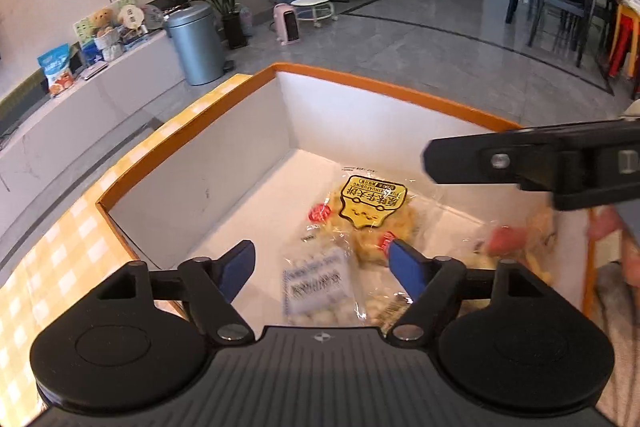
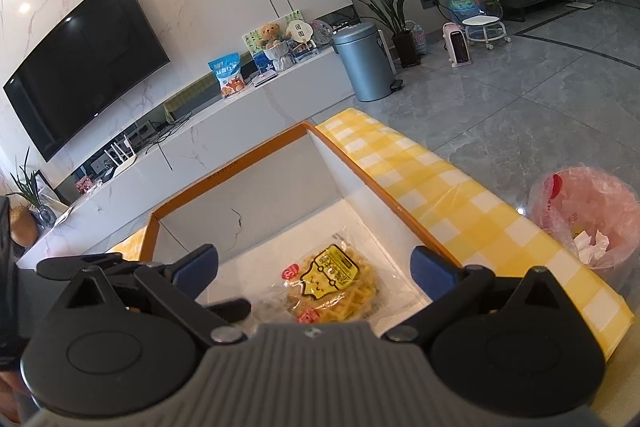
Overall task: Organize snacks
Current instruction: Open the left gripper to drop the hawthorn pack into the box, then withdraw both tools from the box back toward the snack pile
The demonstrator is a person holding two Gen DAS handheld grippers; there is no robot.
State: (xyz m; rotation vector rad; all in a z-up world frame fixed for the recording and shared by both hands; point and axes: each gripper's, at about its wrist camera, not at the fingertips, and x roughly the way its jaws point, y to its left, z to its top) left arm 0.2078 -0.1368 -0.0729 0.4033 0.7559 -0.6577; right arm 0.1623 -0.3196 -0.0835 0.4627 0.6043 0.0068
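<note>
The left tool (image 1: 320,267) hangs released over the box (image 1: 240,163), its blue-padded fingers (image 1: 404,269) spread wide, with a blurred clear packet of round white balls (image 1: 320,287) between them, not gripped as far as the blur allows. Just beyond lies a crinkled transparent bag of golden fried strips (image 1: 376,223) with a yellow label, flat on the box's white floor. The right tool (image 2: 316,267) is likewise open, holding nothing, above the same strip bag (image 2: 336,283). The box is smooth white card inside with an orange rim, sitting on a table under a yellow checked cloth (image 2: 432,187). Farther off stand a pink plastic-lined bin (image 2: 584,219), a grey metal pedal bin (image 2: 364,63) and a wall-mounted television (image 2: 84,63).
</note>
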